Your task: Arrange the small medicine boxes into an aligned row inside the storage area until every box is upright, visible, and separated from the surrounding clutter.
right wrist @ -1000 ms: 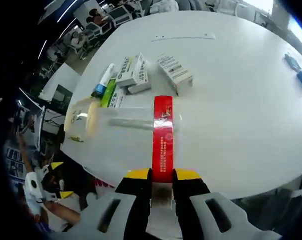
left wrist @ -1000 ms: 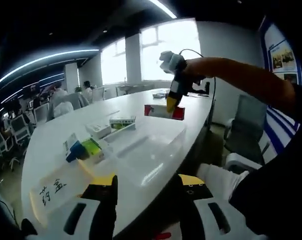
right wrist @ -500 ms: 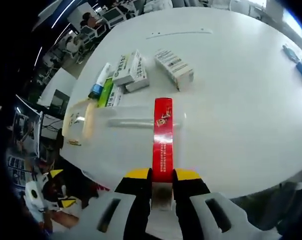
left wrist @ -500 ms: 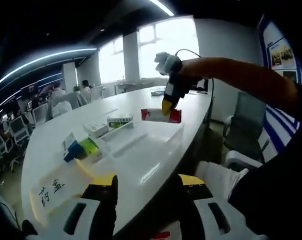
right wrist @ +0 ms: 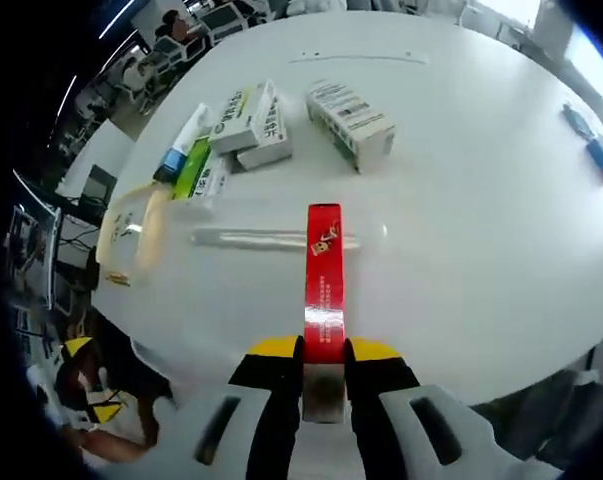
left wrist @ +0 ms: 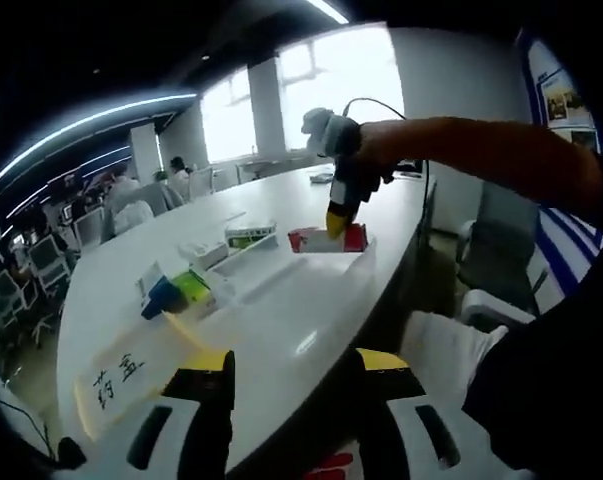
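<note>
Right gripper (left wrist: 336, 222) clamped a red box (left wrist: 327, 239) over the clear bin (left wrist: 311, 290); left gripper (left wrist: 293, 362) jaws apart, empty.

A long white oval desk (left wrist: 281, 330) runs down an open-plan office; tall bright windows (left wrist: 341, 90) stand at its far end, parted by a white pillar (left wrist: 264, 112); curved light strips (left wrist: 81, 120) cross the dark ceiling. Grey office chairs (left wrist: 491, 240) stand beside the desk near a white wall with a blue-framed poster (left wrist: 561, 95); people sit at workstations (left wrist: 41, 260) further off.
</note>
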Available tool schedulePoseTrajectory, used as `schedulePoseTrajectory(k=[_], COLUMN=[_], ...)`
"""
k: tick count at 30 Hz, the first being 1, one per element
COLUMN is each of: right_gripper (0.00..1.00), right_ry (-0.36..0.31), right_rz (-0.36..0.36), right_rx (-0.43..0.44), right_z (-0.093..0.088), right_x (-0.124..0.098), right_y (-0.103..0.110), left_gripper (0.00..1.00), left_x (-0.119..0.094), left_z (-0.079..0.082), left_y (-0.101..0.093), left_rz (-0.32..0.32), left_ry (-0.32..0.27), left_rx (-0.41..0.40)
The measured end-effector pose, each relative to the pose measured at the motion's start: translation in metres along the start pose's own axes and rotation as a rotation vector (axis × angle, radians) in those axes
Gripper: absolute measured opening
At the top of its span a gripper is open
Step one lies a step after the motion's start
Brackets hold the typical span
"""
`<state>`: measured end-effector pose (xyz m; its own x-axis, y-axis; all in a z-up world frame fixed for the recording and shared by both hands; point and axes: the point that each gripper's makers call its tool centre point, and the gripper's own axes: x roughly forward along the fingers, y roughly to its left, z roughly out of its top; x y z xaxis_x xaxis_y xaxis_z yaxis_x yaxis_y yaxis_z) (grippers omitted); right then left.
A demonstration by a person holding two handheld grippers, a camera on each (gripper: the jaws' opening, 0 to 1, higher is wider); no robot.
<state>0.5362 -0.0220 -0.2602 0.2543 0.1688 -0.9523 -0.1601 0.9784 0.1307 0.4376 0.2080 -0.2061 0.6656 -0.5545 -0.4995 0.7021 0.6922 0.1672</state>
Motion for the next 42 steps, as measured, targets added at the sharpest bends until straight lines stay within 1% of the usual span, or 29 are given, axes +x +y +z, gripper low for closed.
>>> schedulePoseTrajectory(k=[3, 7, 9, 10, 11, 13, 15, 19, 23, 26, 28, 30, 31, 32, 35, 36, 37, 38, 39, 40, 41, 42], right_gripper=[0.15, 0.15, 0.15, 0.15, 0.15, 0.15, 0.15, 0.15, 0.16, 0.16, 0.22, 0.23, 0.23, 0.24, 0.31, 0.31, 0.30, 0.30, 0.30, 0.30, 0.30, 0.29], right_ry=[0.004, 0.012, 0.009, 0.007, 0.001, 0.008, 0.020, 0.021, 0.025, 0.042, 0.029, 0.027, 0.039, 0.038, -0.002, -0.033, -0.074, -0.101, -0.112, -0.124, -0.131, -0.150], right_rz=[0.002, 0.002, 0.004, 0.005, 0.008, 0.009, 0.004, 0.002, 0.009, 0.002, 0.008, 0.006, 0.000, 0.001, 0.028, 0.030, 0.017, 0.003, 0.008, 0.019, 0.021, 0.024], right_rx=[0.000, -0.010, -0.015, -0.019, -0.035, -0.027, -0.036, -0.057, -0.074, -0.096, -0.108, -0.123, -0.154, -0.153, -0.170, -0.193, -0.220, -0.238, -0.265, -0.319, -0.351, -0.434], right_z=[0.001, -0.007, -0.007, -0.003, -0.002, -0.005, -0.009, -0.015, -0.018, -0.021, -0.018, -0.011, -0.010, -0.010, -0.001, 0.005, 0.014, 0.021, 0.029, 0.036, 0.038, 0.042], right_x=[0.005, 0.010, 0.012, 0.014, 0.015, 0.018, 0.019, 0.023, 0.030, 0.032, 0.031, 0.030, 0.029, 0.027, 0.018, 0.015, 0.010, 0.005, -0.001, -0.004, -0.005, -0.007], right_y=[-0.002, 0.001, 0.002, 0.002, 0.003, 0.004, 0.005, 0.005, 0.004, 0.004, 0.007, 0.006, 0.005, 0.006, 0.012, 0.013, 0.011, 0.009, 0.009, 0.011, 0.012, 0.013], left_gripper=[0.46, 0.46, 0.46, 0.46, 0.46, 0.46, 0.46, 0.46, 0.46, 0.46, 0.46, 0.46, 0.46, 0.46, 0.46, 0.46, 0.46, 0.46, 0.46, 0.46, 0.46, 0.46], left_x=[-0.002, 0.000, 0.001, 0.002, 0.002, 0.002, 0.001, 0.000, -0.001, 0.000, 0.000, 0.001, 0.001, 0.002, 0.004, 0.004, 0.005, 0.005, 0.005, 0.004, 0.004, 0.004], left_z=[0.000, 0.000, -0.003, -0.003, -0.004, -0.004, -0.004, -0.002, 0.001, -0.002, -0.003, -0.005, -0.005, -0.005, -0.004, -0.004, -0.004, -0.005, -0.005, -0.005, -0.005, -0.006], left_y=[-0.002, -0.002, -0.004, -0.005, -0.007, -0.009, -0.009, -0.011, -0.011, -0.010, -0.011, -0.014, -0.015, -0.015, -0.012, -0.012, -0.011, -0.011, -0.010, -0.010, -0.010, -0.010], left_rz=[-0.007, -0.019, -0.022, -0.026, -0.032, -0.037, -0.037, -0.040, -0.046, -0.038, -0.036, -0.051, -0.054, -0.055, -0.060, -0.061, -0.060, -0.058, -0.058, -0.058, -0.060, -0.061], left_ry=[-0.001, -0.007, -0.001, 0.000, 0.001, -0.001, -0.001, -0.004, -0.027, -0.017, -0.009, 0.000, 0.003, 0.003, 0.002, 0.002, 0.005, 0.008, 0.010, 0.008, 0.006, 0.005], left_rx=[0.003, -0.005, -0.006, -0.007, -0.007, -0.008, -0.007, -0.003, -0.011, -0.007, 0.000, 0.001, 0.006, 0.007, 0.009, 0.009, 0.009, 0.011, 0.012, 0.012, 0.010, 0.009])
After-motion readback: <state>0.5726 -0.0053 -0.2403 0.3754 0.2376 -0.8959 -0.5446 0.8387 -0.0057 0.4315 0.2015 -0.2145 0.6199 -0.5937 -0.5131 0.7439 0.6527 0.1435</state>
